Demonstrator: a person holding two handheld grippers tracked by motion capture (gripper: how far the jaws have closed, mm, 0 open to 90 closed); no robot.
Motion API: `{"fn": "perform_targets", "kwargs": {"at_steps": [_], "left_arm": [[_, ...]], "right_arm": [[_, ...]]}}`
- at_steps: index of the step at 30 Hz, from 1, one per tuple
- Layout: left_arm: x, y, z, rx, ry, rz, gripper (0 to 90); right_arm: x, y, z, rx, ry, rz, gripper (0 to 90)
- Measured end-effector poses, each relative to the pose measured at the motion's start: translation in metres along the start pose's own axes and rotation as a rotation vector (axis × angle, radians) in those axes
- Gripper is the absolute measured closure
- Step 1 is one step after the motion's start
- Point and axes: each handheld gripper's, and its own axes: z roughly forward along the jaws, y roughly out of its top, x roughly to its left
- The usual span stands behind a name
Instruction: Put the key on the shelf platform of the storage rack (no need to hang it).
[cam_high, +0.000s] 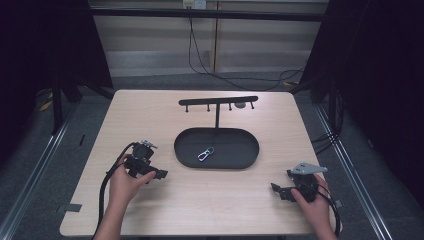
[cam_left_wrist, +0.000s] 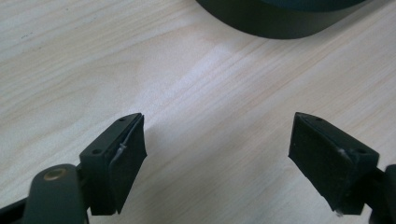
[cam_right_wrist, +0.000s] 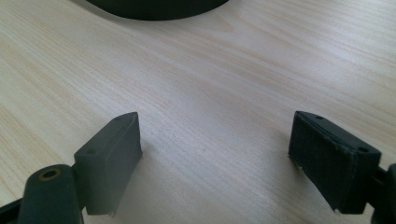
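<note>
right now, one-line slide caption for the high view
Two hand-held grippers, left gripper and right gripper, open beside a black tray holding a carabiner.

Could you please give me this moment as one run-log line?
left gripper: open, empty, near tray | right gripper: open, empty | carabiner: lying in tray | hook rack: empty

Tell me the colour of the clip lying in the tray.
Silver, metallic. The clip shows best in the high view, against the black tray.

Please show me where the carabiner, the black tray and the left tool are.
carabiner (cam_high: 205, 153), high view, middle of its metal loop.
black tray (cam_high: 250, 150), high view, bare floor near its right rim.
left tool (cam_high: 163, 174), high view, between its fingertips.
</note>
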Motion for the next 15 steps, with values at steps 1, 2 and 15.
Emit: {"fn": "perform_targets", "kwargs": {"at_steps": [1, 2, 15], "left_arm": [[0.0, -0.002, 0.001, 0.001, -0.001, -0.004, 18.9], [0.001, -0.003, 0.001, 0.006, 0.004, 0.005, 18.9], [0.003, -0.024, 0.002, 0.0, 0.02, -0.002, 18.9]], "right_arm": [[0.0, 0.0, 0.0, 0.0, 0.0, 0.0, 16.5], [0.0, 0.0, 0.0, 0.0, 0.0, 0.0, 16.5], [0.0, 0.0, 0.0, 0.0, 0.0, 0.0, 16.5]]}}
